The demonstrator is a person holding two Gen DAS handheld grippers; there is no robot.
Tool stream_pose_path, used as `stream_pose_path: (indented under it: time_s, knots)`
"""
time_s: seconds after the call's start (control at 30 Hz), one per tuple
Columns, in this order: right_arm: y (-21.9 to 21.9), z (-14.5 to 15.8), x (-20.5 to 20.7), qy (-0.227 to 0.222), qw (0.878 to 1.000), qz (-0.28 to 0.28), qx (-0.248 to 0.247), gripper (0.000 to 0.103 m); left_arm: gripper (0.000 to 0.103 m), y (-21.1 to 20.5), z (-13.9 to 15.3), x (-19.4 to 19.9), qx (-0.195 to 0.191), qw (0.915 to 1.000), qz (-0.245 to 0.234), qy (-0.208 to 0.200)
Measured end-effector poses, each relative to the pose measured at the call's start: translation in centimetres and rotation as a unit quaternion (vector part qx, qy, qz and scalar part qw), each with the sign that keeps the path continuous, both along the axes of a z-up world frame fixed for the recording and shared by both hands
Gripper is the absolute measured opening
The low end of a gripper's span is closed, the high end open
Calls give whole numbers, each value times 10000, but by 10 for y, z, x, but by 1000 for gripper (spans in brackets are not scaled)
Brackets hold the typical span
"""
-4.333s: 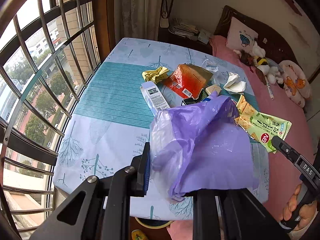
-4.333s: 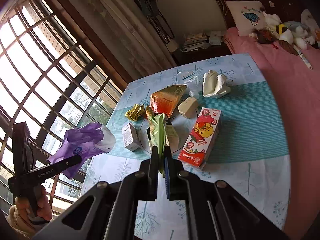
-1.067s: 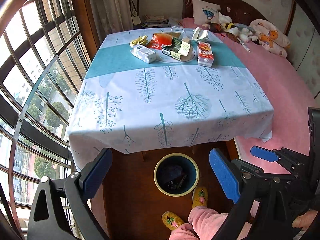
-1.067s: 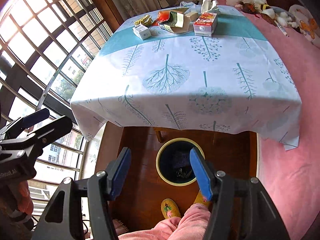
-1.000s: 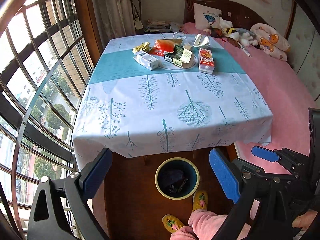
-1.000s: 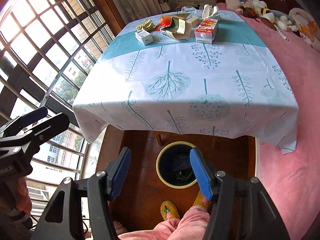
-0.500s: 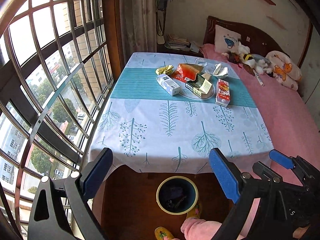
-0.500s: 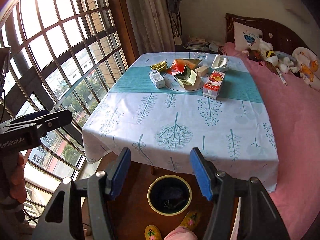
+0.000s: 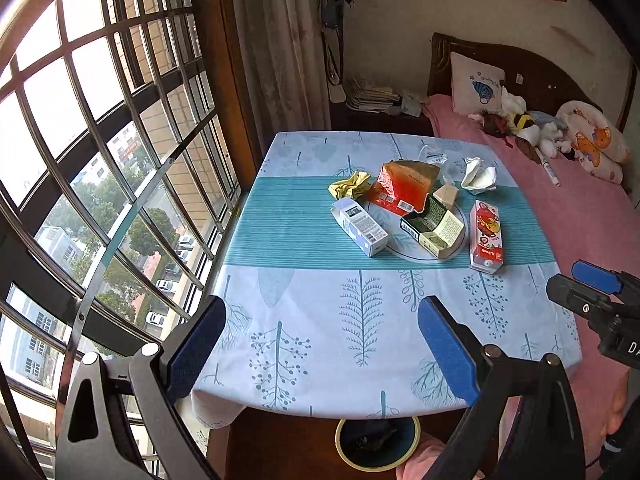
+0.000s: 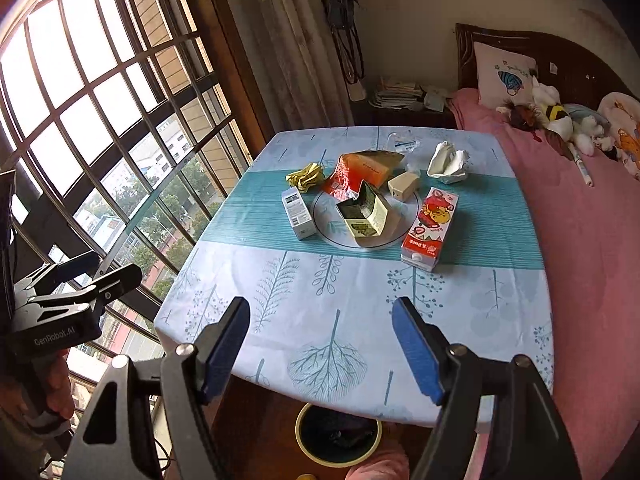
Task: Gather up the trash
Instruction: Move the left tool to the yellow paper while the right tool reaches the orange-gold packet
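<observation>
Trash lies at the far middle of the table (image 9: 320, 320): a white-blue small box (image 9: 359, 226), a green-cream open carton (image 9: 434, 226), a red drink carton (image 9: 486, 236), an orange-red wrapper (image 9: 402, 188), crumpled yellow paper (image 9: 349, 185), a white tissue wad (image 9: 478, 176) and a beige block (image 9: 446, 194). A bin (image 9: 378, 442) stands on the floor under the near table edge. My left gripper (image 9: 322, 346) is open and empty above the near edge. My right gripper (image 10: 320, 350) is open and empty, also near the front edge.
A barred window (image 9: 100, 160) runs along the left. A pink bed (image 9: 580, 208) with pillow and plush toys lies to the right. A nightstand with papers (image 9: 376, 100) stands behind the table. A clear plastic wrapper (image 9: 432, 156) lies at the table's far side.
Both grippers have risen from over the floor bin and moved forward toward the table; the purple bag and green wrapper held earlier are gone from the jaws. Both stay open.
</observation>
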State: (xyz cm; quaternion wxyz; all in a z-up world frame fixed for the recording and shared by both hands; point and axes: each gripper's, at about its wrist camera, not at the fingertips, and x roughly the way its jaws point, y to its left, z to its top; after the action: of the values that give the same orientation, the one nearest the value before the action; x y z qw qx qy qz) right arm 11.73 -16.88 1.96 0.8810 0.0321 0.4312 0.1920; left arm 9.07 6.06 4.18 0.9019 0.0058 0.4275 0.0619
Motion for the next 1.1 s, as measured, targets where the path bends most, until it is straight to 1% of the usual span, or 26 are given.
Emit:
stream_pose_path:
  time_s: [0.07,0.1,0.17,0.27,0.43,0.5,0.57,0.63,0.73,0.9,1.0,1.03,1.07,1.1]
  knots:
    - [-1,0,42,120,9999,3,95,80,96,-4,-1,36,169,9997,130,90]
    - [0,-1,63,199,9997,6,142,80,96,-6,-3,55,207,9995,181,150]
    - [3,-4,107,383,9989,47,262,82,96,-11,-7,92,236,9990,272,255]
    - [14,-15,171,657,9974,26,289,85,96,-17,-16,149,289,9982,313,415]
    - [37,-52,267,1262,9911,-206,373,87,96,-25,-49,231,444,9953,270,823]
    - [48,-70,299,1506,9873,-245,452,88,96,-27,-67,258,510,9931,258,1027]
    - [59,-90,325,1746,9831,-353,418,89,96,-27,-85,281,565,9905,303,1216]
    - [69,-108,346,1970,9787,-448,377,90,96,-25,-100,299,547,9886,388,1346]
    - [76,-134,371,2307,9704,-678,218,90,96,-19,-118,318,319,9868,503,1505]
    - [88,-165,387,2712,9580,-930,-77,91,96,-12,-142,340,107,9828,685,1713]
    - [97,-179,388,2815,9541,-947,-379,93,96,-12,-152,346,20,9811,682,1809]
    - [101,-180,388,2733,9565,-900,-478,99,96,-11,-156,348,15,9805,680,1843]
    - [105,-181,387,2718,9569,-849,-575,103,96,-11,-160,350,12,9799,671,1881]
    - [110,-182,384,2675,9576,-788,-718,103,96,-11,-163,352,10,9792,666,1915]
